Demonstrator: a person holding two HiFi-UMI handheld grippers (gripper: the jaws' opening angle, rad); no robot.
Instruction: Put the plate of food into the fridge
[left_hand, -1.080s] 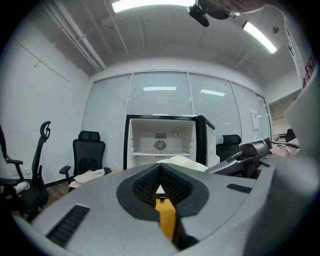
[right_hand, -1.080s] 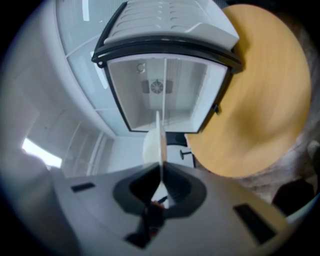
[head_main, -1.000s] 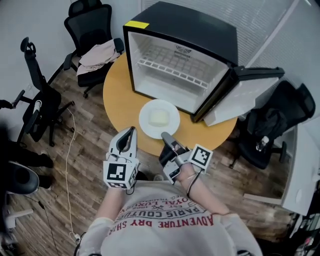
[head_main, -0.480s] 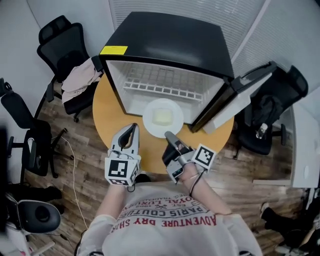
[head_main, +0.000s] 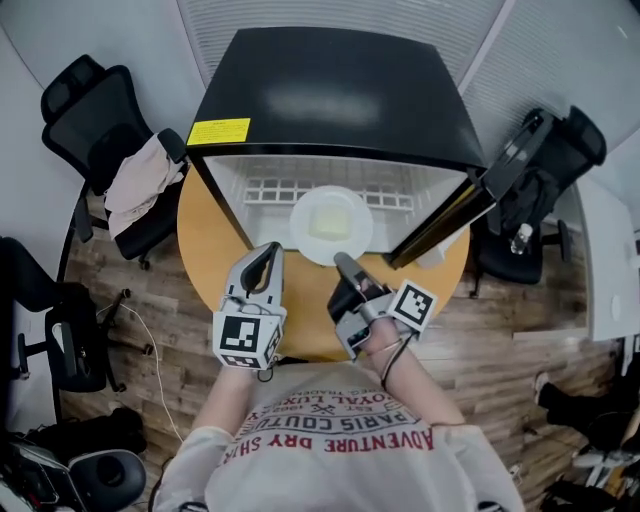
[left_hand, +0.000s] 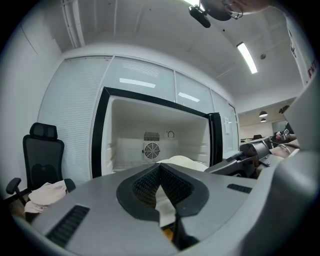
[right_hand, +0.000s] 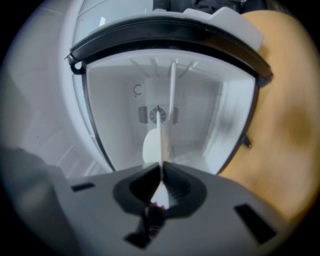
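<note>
**Item: white round plate (head_main: 331, 225) carrying a pale block of food (head_main: 330, 222).** Held level at its 6 o'clock rim. It now sits across the threshold of the black mini fridge (head_main: 330, 95), its far half over the white interior. A second ago it hung over the round wooden counter (head_main: 205, 235), short of the opening.

**Item: right gripper (head_main: 342, 262).** Fingers pinch the plate rim. In the right gripper view the plate (right_hand: 161, 135) shows edge-on, running straight out from between them toward the fan at the fridge's back wall.

**Item: left gripper (head_main: 266, 252).** At 9 o'clock of the right gripper, just beside the plate and apart from it. Fingers are pressed together on nothing. It has travelled forward alongside.

**Item: fridge door (head_main: 470, 200).** Swung wide toward 3 o'clock, clear of the path.

**Item: white wire shelf (head_main: 270, 190).** Visible at 10 o'clock of the plate, deeper in. I cannot tell whether the plate rides above or below it.

**Status.** The carry is well advanced and the plate is entering. What probably remains is pushing it further in, setting it down flat and releasing it.
</note>
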